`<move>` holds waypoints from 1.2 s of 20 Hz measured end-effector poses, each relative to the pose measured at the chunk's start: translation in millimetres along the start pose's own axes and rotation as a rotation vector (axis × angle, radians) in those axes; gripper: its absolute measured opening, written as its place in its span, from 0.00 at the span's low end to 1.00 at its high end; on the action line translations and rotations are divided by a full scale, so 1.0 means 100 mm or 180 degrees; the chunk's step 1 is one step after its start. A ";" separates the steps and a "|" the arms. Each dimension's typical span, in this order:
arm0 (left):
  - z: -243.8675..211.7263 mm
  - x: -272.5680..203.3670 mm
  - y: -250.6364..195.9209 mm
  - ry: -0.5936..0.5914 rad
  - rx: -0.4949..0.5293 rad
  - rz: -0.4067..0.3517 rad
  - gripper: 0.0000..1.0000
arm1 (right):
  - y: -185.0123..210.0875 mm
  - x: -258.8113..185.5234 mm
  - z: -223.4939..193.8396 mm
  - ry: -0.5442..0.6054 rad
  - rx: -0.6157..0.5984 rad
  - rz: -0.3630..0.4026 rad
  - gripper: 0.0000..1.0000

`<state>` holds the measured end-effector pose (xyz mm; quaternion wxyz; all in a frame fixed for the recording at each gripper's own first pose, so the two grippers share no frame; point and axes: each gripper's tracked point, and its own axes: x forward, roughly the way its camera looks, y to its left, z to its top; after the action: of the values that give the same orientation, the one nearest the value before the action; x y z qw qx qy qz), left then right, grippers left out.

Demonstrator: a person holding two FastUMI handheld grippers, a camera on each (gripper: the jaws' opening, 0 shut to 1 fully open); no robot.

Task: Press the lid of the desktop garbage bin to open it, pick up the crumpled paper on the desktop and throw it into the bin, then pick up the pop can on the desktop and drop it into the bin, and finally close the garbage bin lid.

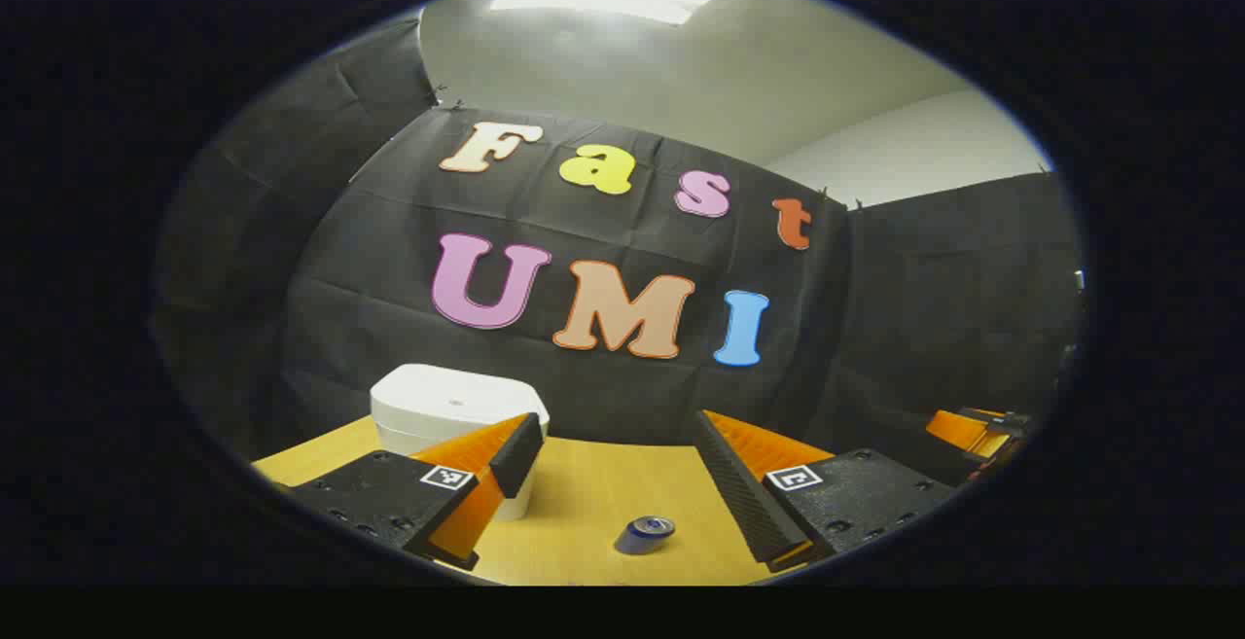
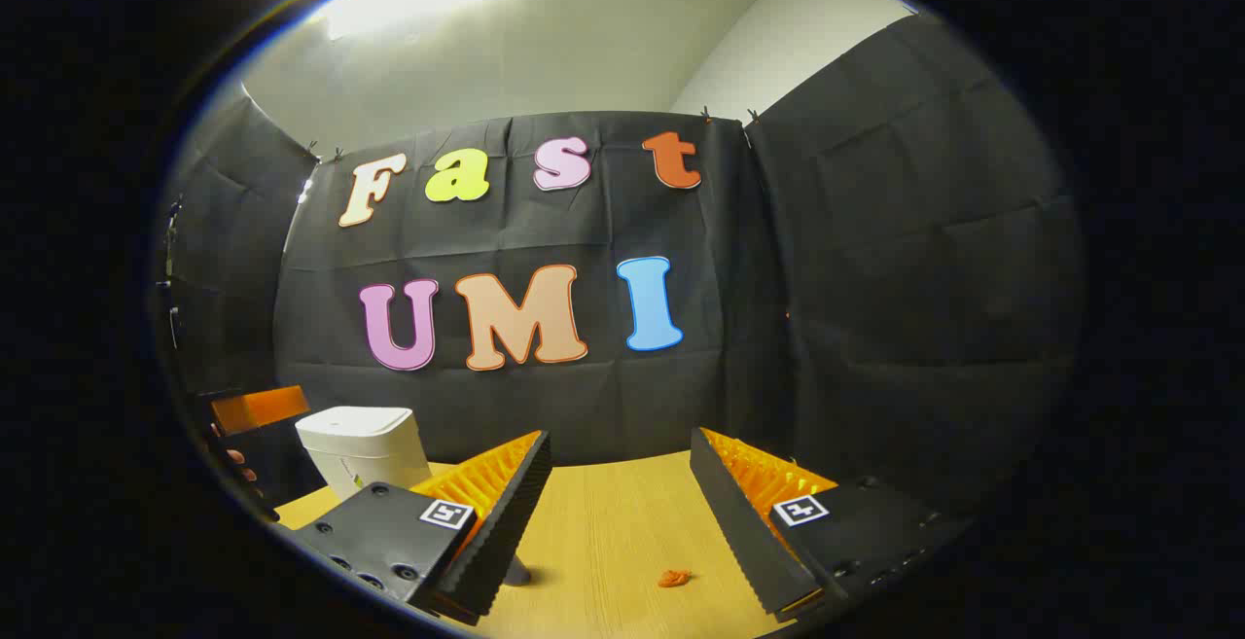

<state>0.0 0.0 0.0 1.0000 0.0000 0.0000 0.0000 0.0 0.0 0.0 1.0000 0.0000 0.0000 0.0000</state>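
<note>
Left gripper (image 1: 622,469) is held above the desk (image 1: 584,493) with its fingers spread wide and nothing between them. The bin (image 1: 457,415) is taken as landmark. Seen in the left gripper view, the bin stands on the desk toward the booth wall, partly hidden behind the gripper's left finger, and its lid (image 1: 452,396) lies flat and shut. The can (image 1: 644,534) lies on its side on the desk, nearer the camera than the bin and a little to the right of it, well apart from the bin and low between the two fingers. Neither finger touches it.

Right gripper (image 2: 622,493) is likewise spread and empty, held over the desk to the right of the bin. In the right gripper view the bin is seen at the far left, lid down. A small orange scrap (image 2: 673,578) lies on the desk right of the bin, low between this gripper's fingers; it is judged to be the crumpled paper, though it is too small to tell for certain. A hand (image 2: 233,464) with the other gripper is seen beside the bin.

Judgement: with the lid closed and both items on the desk, the task stands at its start. The open, level posture of both grippers is read as a ready stance. The left gripper is nearer the bin, so it suits the lid press; the right faces the paper.

Risk noted: the can, lying on its side, may roll when gripped.
</note>
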 end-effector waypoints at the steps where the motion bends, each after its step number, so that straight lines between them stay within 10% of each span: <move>1: -0.02 0.00 -0.03 0.0010 -0.0002 -0.0021 0.92 | -0.01 0.00 0.00 0.0013 0.0007 0.0006 0.96; 24: -0.19 -0.06 -0.08 0.0167 0.0240 0.0001 0.93 | 0.08 0.08 -0.11 0.0085 0.0079 0.0140 0.96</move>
<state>-5.6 -7.9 -18.7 0.9989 0.0378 0.0262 0.0001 7.9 8.0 -11.1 0.9996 0.0124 0.0133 0.0220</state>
